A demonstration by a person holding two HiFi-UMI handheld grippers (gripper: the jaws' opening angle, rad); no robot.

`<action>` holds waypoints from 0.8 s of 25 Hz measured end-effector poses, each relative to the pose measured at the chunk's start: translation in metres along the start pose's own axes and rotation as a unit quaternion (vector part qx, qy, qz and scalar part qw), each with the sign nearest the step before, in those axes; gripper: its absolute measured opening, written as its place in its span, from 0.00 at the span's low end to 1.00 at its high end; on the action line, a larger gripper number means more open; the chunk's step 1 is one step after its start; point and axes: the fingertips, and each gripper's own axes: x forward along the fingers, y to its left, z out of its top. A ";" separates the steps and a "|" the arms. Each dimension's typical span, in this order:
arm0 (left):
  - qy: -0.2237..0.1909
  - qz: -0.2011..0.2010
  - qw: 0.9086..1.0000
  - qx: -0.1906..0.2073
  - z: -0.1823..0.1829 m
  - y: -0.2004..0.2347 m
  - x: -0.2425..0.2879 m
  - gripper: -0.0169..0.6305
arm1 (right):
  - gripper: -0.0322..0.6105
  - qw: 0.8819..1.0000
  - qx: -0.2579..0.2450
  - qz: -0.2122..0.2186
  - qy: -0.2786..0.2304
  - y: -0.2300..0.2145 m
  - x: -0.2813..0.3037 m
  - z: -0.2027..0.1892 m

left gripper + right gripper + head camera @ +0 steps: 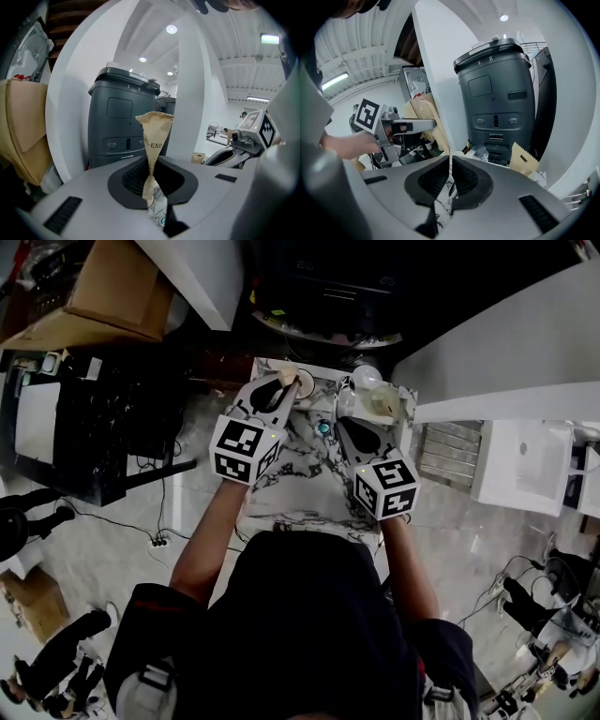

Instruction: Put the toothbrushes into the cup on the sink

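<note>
Head view: marble sink counter (300,474). At its far left, the left gripper (281,386) holds a paper-wrapped toothbrush (287,377). At the far right, the right gripper (350,424) sits just near of a clear cup (373,390).

Left gripper view: the jaws are clamped on the tan packet (157,133), which stands upright with its serrated end on top. A dark grey cabinet (122,117) stands beyond.

Right gripper view: the jaws are drawn almost together, with only a thin pale sliver in the slit, and I cannot tell what it is. A second tan packet (522,159) lies to the right, apart from the jaws.
</note>
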 end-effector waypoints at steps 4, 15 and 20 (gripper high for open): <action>0.001 -0.002 1.000 -0.005 -0.010 0.004 0.007 0.09 | 0.12 1.000 0.002 -0.003 0.004 -0.002 0.001 -0.003; 0.022 -0.007 1.000 -0.018 -0.038 0.006 0.023 0.09 | 0.12 1.000 0.004 -0.011 0.014 -0.010 0.005 -0.007; 0.041 -0.017 0.999 -0.026 -0.052 0.002 0.027 0.09 | 0.12 1.000 0.003 -0.009 0.021 -0.008 0.008 -0.010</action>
